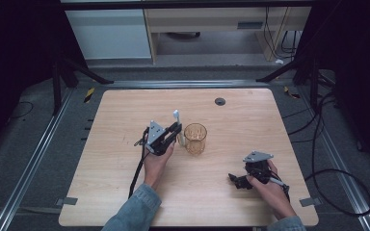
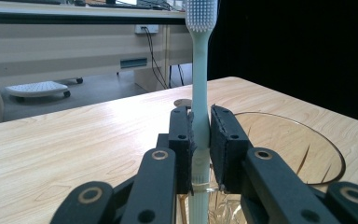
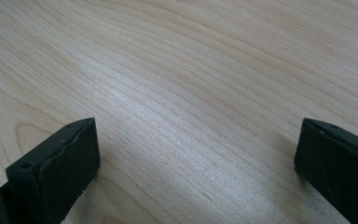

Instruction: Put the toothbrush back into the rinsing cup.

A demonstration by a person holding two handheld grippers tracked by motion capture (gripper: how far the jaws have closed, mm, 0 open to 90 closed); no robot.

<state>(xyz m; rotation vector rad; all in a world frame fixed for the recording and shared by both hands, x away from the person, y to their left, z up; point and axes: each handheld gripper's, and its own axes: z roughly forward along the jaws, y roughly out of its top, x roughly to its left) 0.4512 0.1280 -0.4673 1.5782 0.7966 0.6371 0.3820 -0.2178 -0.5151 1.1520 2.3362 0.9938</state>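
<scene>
Wooden and pale, the desk (image 1: 125, 192) sits in a dim room with dark curtains at both sides and grey floor around it. On it, the left gripper (image 1: 177, 131) pinches a toothbrush (image 1: 178, 126), and in the left gripper view its two black pads press on the thin handle of the toothbrush (image 2: 199, 93) from both sides. The toothbrush stands upright, with its white bristle head at the top, above the gripper. Its lower end goes down out of the picture just beside the rim of a glass cup (image 2: 307, 149). From the high view the glass cup (image 1: 195, 138) is a clear, amber-looking one, standing upright near the middle of the desk, just to the right of the left gripper. A person's hand in a grey-blue sleeve holds that gripper from below. Further out, the right gripper (image 1: 234, 180) is low over the desk near the front right, well apart from the cup, held by the person's other hand. In the right gripper view its two black pads (image 3: 56, 172) are spread wide, with bare wood between them. A small dark round hole cover (image 1: 220, 101) sits in the desk near the far edge, behind the cup
</scene>
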